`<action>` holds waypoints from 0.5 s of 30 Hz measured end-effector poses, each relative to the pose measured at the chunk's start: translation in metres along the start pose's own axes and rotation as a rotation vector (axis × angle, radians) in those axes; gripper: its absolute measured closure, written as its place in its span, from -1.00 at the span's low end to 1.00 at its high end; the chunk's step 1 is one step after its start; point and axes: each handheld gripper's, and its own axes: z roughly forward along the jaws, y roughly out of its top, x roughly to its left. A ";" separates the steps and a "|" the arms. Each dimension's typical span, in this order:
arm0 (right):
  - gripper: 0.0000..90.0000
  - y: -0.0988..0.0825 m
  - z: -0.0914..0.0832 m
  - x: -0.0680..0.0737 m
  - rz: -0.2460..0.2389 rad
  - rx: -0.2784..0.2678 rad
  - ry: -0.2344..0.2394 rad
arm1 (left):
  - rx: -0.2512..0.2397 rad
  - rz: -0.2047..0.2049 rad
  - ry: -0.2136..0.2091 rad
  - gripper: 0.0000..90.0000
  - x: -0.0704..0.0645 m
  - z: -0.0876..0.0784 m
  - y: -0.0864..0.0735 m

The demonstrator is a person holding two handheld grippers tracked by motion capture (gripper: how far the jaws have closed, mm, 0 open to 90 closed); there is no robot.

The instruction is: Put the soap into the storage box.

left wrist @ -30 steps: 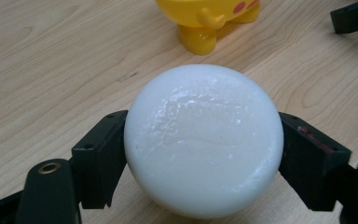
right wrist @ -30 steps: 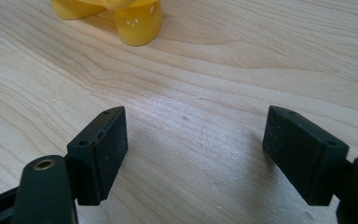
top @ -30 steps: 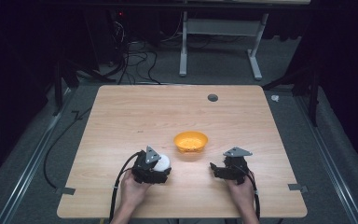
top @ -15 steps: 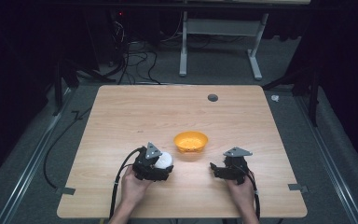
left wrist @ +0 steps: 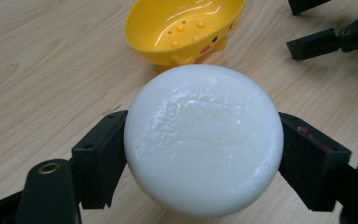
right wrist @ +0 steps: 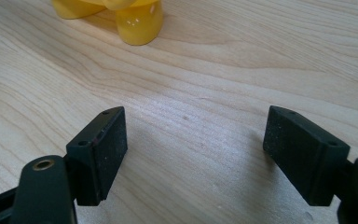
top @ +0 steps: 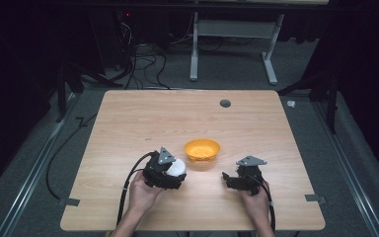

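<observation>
White and round, a ball (left wrist: 203,140) sits clamped between the jaws of the left hand-held gripper (top: 170,170), low over the wooden table (top: 128,128). Just beyond it stands a yellow bowl (top: 202,149). Right hand-held gripper (right wrist: 193,154) is spread wide, holding nothing.

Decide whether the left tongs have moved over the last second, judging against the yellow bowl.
No. In the high view, the left tongs, gripping the white ball, sit just left of the yellow bowl, as before.
</observation>
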 end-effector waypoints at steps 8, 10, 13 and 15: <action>-0.50 0.000 0.000 0.000 0.002 0.000 0.005 | -0.007 0.014 -0.003 -0.48 -0.003 -0.005 0.016; -0.50 0.000 0.000 0.000 0.005 0.000 0.006 | -0.011 0.021 -0.009 -0.48 -0.004 -0.004 0.021; -0.51 0.000 0.000 0.000 0.004 0.000 0.007 | -0.016 0.018 -0.018 -0.48 -0.005 -0.002 0.025; -0.51 0.000 0.000 -0.001 0.005 -0.001 0.008 | -0.016 0.019 -0.021 -0.48 -0.005 0.000 0.026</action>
